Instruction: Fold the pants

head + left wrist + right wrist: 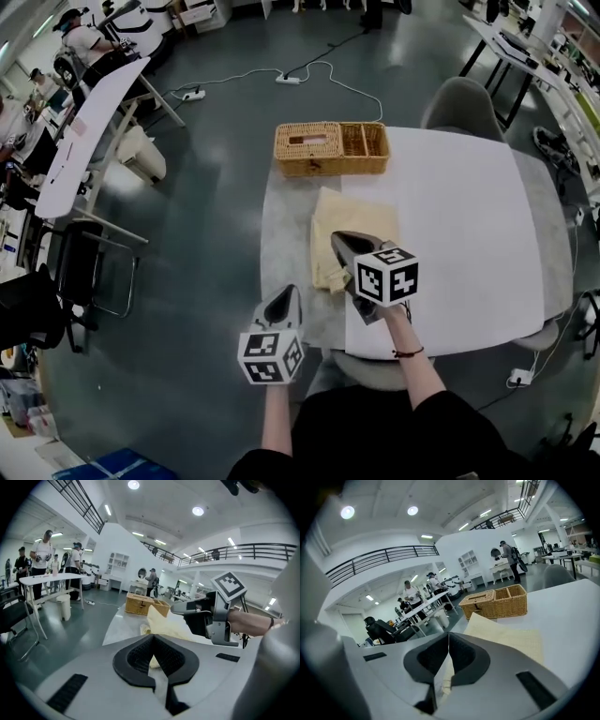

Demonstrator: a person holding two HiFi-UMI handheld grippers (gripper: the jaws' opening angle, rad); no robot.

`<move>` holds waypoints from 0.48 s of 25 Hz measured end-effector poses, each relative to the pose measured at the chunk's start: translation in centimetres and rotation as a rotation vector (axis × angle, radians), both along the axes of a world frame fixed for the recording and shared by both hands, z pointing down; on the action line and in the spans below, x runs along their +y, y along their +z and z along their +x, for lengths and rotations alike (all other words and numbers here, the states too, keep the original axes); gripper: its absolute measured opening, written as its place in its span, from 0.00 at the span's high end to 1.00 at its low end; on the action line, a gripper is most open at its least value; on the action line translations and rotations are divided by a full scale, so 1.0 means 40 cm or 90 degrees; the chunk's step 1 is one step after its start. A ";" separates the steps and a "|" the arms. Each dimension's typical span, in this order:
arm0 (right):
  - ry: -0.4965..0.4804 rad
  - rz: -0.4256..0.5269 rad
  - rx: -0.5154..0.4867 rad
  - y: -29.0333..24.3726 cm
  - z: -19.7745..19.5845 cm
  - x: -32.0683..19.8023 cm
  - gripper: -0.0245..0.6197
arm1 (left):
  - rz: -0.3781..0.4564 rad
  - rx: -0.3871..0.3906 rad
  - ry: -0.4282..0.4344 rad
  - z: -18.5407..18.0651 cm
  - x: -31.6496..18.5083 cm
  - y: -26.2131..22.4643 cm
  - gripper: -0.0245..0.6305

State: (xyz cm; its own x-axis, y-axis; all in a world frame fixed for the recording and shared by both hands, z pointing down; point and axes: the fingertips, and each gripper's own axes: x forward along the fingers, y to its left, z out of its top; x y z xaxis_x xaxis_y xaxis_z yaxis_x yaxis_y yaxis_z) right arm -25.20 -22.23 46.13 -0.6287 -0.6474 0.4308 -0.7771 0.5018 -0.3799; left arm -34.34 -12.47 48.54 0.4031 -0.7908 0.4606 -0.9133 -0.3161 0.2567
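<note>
The pale yellow pants point(352, 211) lie folded into a rough rectangle on the table point(281, 225), with a bunched edge at their near left corner. My right gripper point(337, 237) hovers over their near part, its jaws shut tip to tip; in the right gripper view point(449, 633) cloth point(511, 639) shows beyond and under the tips, none visibly pinched. My left gripper point(288, 292) hangs at the table's near left corner, left of the pants, also shut point(153, 635) with nothing seen held. From there the pants point(164, 623) and the right gripper point(176, 609) lie ahead.
A wicker basket point(330, 148) with compartments stands at the table's far edge, just beyond the pants. A white sheet point(469, 225) covers the table's right part. A grey chair point(464, 103) stands behind the table. People work at desks far left point(84, 56).
</note>
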 end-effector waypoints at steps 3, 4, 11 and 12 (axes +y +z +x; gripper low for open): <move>-0.012 0.018 -0.032 -0.033 0.053 0.021 0.94 | 0.020 -0.003 -0.001 0.029 -0.005 -0.033 0.95; -0.014 0.023 -0.044 -0.045 0.072 0.029 0.94 | 0.028 -0.003 -0.002 0.040 -0.006 -0.046 0.95; -0.021 0.092 -0.075 -0.124 0.200 0.108 0.94 | 0.098 -0.013 0.003 0.111 0.002 -0.138 0.95; -0.016 0.101 -0.086 -0.138 0.220 0.120 0.94 | 0.108 -0.011 0.004 0.119 0.003 -0.155 0.95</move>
